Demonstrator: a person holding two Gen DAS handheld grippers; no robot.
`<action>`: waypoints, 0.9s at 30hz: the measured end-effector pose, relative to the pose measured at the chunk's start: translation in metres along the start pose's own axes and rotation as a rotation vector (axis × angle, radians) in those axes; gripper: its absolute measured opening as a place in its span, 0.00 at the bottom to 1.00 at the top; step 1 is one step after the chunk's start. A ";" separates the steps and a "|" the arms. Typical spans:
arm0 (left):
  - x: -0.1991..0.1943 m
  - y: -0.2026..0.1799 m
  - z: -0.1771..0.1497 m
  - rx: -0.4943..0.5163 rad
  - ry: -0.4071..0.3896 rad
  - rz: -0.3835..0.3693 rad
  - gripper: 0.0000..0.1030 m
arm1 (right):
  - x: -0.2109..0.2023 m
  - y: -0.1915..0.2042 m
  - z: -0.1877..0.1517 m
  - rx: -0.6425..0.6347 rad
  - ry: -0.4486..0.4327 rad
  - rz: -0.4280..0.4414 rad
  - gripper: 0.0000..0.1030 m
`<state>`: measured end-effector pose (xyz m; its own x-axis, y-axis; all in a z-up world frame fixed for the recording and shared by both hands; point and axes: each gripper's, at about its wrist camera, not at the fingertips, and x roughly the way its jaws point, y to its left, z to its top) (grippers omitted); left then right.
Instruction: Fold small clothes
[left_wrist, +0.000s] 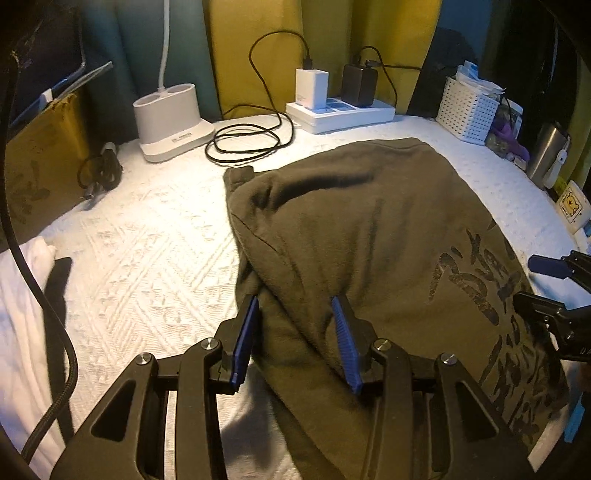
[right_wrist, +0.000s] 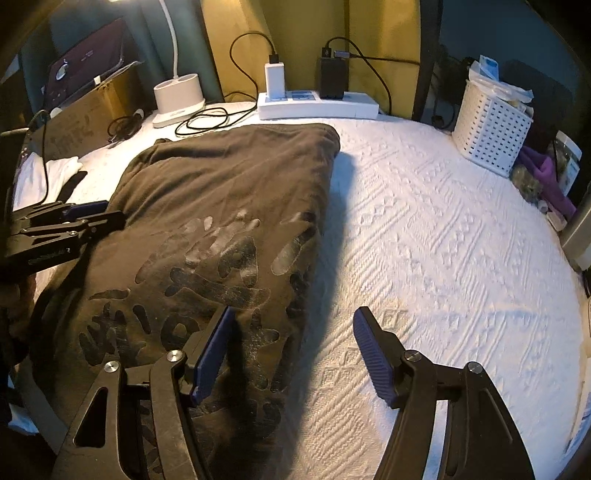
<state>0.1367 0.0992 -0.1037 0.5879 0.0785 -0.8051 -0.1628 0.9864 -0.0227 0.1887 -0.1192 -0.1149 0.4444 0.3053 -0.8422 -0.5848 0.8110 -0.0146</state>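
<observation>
- Olive-brown sweatshirt (left_wrist: 369, 229) with a dark print lies folded on the white textured bedspread (right_wrist: 443, 240), near the power strip (right_wrist: 317, 105) and lamp base (left_wrist: 171, 118).
- The left gripper (left_wrist: 295, 325) stands partly open, a raised fold of the sweatshirt between its blue pads; whether they pinch it I cannot tell.
- The right gripper (right_wrist: 291, 347) is wide open and empty over the sweatshirt's right edge.

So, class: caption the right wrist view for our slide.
Open right gripper straddles the printed olive garment's edge on the white bedspread.
</observation>
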 end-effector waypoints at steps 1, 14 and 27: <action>0.000 0.002 -0.001 -0.001 0.003 0.000 0.41 | 0.001 -0.001 -0.001 0.005 0.008 0.004 0.73; -0.036 0.012 0.026 -0.068 -0.075 -0.070 0.50 | -0.009 -0.006 0.010 0.016 -0.022 -0.014 0.77; -0.018 0.021 0.047 -0.103 -0.088 -0.094 0.58 | 0.003 -0.002 0.047 -0.025 -0.040 -0.018 0.77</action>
<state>0.1594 0.1252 -0.0618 0.6712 0.0031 -0.7413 -0.1810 0.9704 -0.1598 0.2231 -0.0971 -0.0921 0.4811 0.3109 -0.8197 -0.5934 0.8038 -0.0435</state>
